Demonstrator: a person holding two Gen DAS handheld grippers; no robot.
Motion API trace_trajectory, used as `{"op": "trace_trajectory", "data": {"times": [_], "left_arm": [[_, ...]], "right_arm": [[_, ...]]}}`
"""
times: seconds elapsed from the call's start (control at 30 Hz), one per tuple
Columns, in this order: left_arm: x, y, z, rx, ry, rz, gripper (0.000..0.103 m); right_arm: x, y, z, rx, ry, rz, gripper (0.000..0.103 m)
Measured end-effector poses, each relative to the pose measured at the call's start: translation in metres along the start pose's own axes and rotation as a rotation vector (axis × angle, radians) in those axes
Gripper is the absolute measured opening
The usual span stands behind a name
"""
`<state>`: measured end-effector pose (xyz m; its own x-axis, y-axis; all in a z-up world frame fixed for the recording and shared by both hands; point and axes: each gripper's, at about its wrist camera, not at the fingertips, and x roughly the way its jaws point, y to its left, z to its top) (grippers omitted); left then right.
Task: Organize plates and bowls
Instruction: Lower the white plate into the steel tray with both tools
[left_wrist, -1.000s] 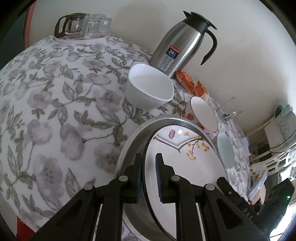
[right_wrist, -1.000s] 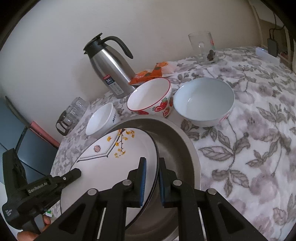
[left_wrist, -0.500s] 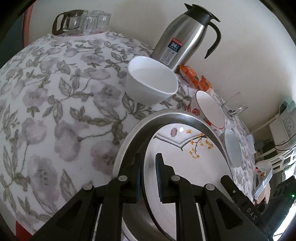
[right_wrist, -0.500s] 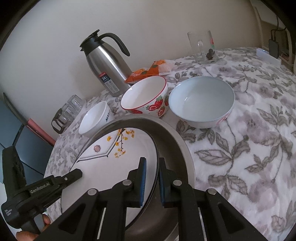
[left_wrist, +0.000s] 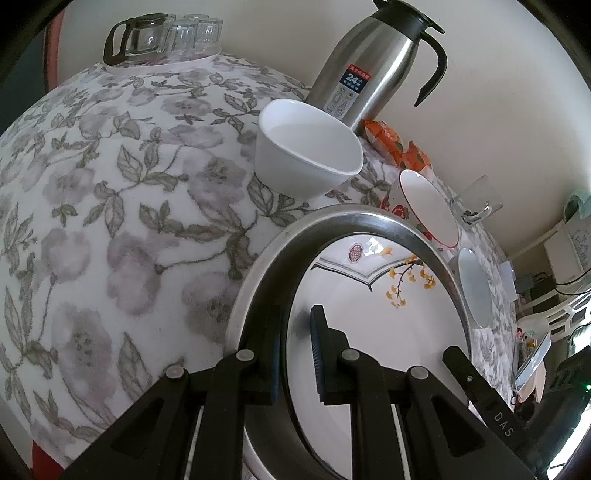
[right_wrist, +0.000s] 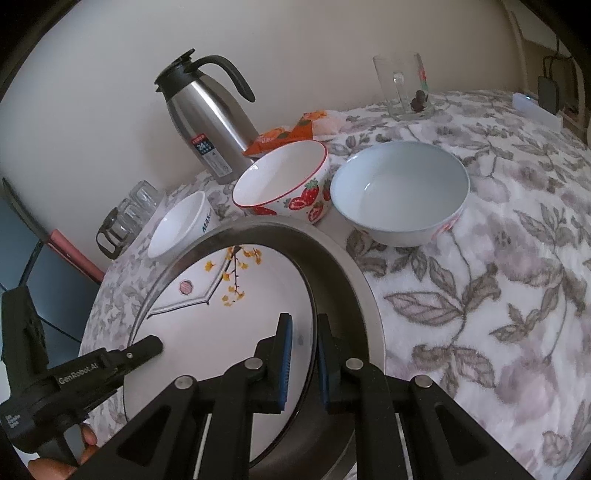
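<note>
Comparing the left wrist view with a second ago shows almost no change. The left hand-held gripper (left_wrist: 297, 322) remains clamped on the left rim of the plate (left_wrist: 369, 314), one finger over the face and the other outside the edge. The plate lies inside the ring of the steel pan (left_wrist: 351, 214), which sits on the worktop (left_wrist: 110, 221). The white bowl (left_wrist: 306, 155) and the flask (left_wrist: 369, 62) have drifted slightly up the frame, a small tilt of the camera and not a move of the plate. Whether the plate rests on the pan floor or hangs just above it cannot be told.

From the right wrist view, the right hand-held gripper (right_wrist: 304, 326) is likewise still clamped on the plate's right rim, the narrow gap between its pads filled by the rim. The strawberry bowl (right_wrist: 284, 181) and the pale bowl (right_wrist: 399, 192) stand untouched beyond the pan, as before.

Judgement: the two-handed carry has paused at the pan. The plate appears placed or very nearly so, release is the likely next step, and all three bowls remain to be sorted.
</note>
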<state>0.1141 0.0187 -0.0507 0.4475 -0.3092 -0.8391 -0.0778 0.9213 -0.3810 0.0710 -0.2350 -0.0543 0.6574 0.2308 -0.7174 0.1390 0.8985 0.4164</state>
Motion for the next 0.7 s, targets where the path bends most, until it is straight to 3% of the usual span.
{"op": "trace_trajectory", "data": {"times": [0.27,0.7], "left_arm": [[0.0006,-0.0017,0.0005,0.018,0.014,0.014,0.015],[-0.0012,-0.0007,0.0003,0.016,0.067,0.02,0.016]], "right_arm": [[0.0014,0.0058,-0.0016,-0.057,0.003,-0.045,0.013],[-0.0011,-0.0018,-0.0001,-0.021,0.003,-0.033,0.013]]}}
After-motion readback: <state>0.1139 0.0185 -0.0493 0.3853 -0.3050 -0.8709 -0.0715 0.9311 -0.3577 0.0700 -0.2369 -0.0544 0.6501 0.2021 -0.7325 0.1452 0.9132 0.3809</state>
